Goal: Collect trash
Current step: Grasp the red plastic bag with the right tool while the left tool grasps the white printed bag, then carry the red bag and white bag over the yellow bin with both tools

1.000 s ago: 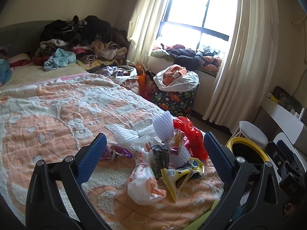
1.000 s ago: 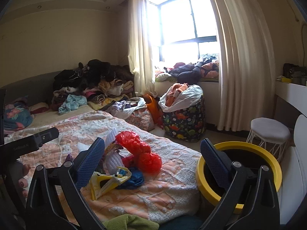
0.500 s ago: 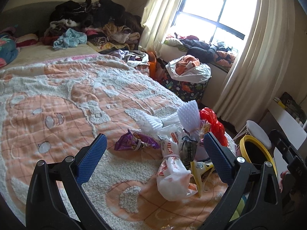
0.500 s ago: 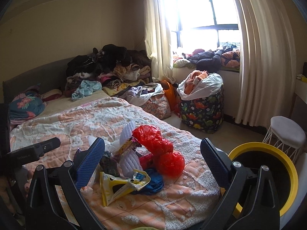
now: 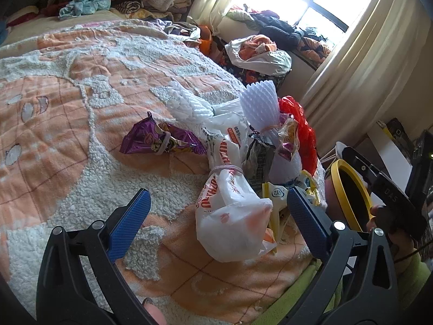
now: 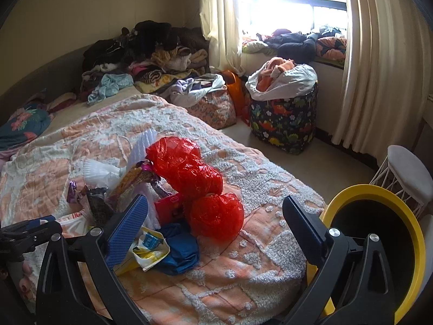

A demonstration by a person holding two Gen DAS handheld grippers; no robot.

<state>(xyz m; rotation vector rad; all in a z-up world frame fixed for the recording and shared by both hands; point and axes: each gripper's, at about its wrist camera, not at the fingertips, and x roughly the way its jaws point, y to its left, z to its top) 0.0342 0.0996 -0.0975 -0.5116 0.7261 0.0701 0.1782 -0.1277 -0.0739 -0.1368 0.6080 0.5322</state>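
A heap of trash lies on the orange and white bed blanket (image 5: 67, 113). In the left wrist view I see a tied white plastic bag (image 5: 230, 211), a purple snack wrapper (image 5: 159, 140), white foam netting (image 5: 259, 105) and a red plastic bag (image 5: 303, 127). My left gripper (image 5: 216, 216) is open and empty, its jaws on either side of the white bag. In the right wrist view the red bag (image 6: 194, 178), a blue bag (image 6: 178, 249) and a yellow and white wrapper (image 6: 146, 249) show. My right gripper (image 6: 216, 222) is open and empty over them.
A yellow-rimmed black bin (image 6: 379, 238) stands on the floor at the bed's right edge, also in the left wrist view (image 5: 349, 197). A dinosaur-print hamper (image 6: 284, 119), a white stool (image 6: 408, 173), clothes piles (image 6: 151, 54) and curtains (image 6: 379, 54) lie beyond.
Both grippers have moved closer and tilted down toward the trash heap. The left one now brackets the white bag; the right one has swung left over the red and blue bags. Both stay open.
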